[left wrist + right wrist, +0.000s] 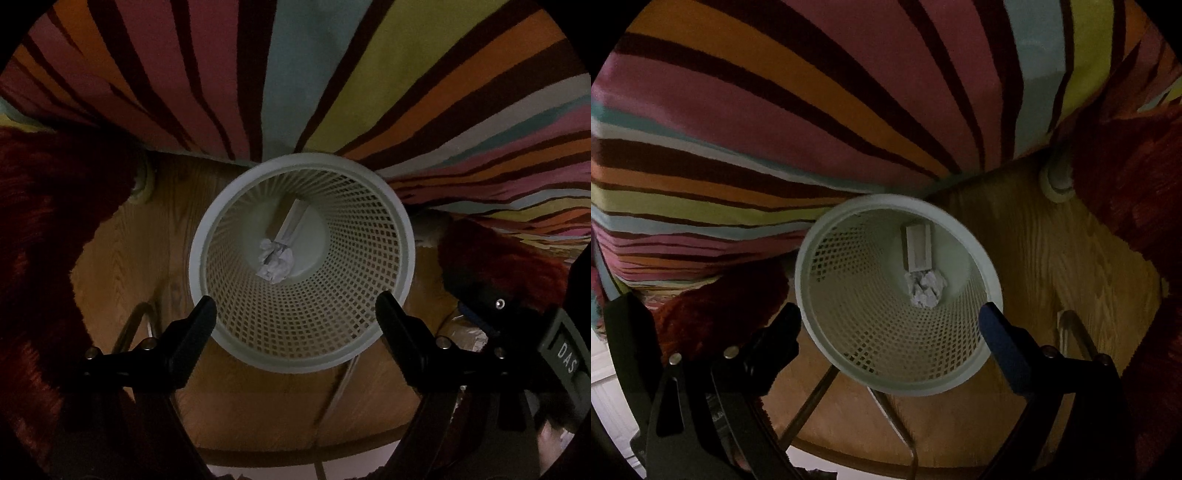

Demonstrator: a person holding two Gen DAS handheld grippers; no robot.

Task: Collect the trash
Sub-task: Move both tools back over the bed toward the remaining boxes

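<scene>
Left wrist view: left gripper [295, 314] hangs over a white mesh wastebasket [400, 221], fingers spread wide, nothing between them. Basket stands on a round wooden surface [258, 406], close against a striped cloth [295, 74]; dark red shag fabric [44, 221] on both flanks.

Inside the basket: a crumpled paper ball [275, 266] on the floor of it, touching one end of a small white box [293, 223]. Both lie well below the rim.

Right wrist view: right gripper [890, 321] also poised above the same wastebasket [990, 280], jaws wide apart and empty. Paper ball [926, 288] and white box [918, 249] plainly seen at the bottom, ball at the near end of the box. One finger carries a blue pad [1004, 354].

Judgement: two pieces of trash are already in; neither gripper carries anything (so this reads as the gap between a drop and the next pickup). No loose trash shows in either view.

To do the step well:
- Lift both grippers straight up clear of the rim before swinging away; the basket looks light and would tip on a knock.
- Keep jaws apart on the way to the next item.
- On return, release only when centred over the mouth, not near the striped cloth side.
</scene>
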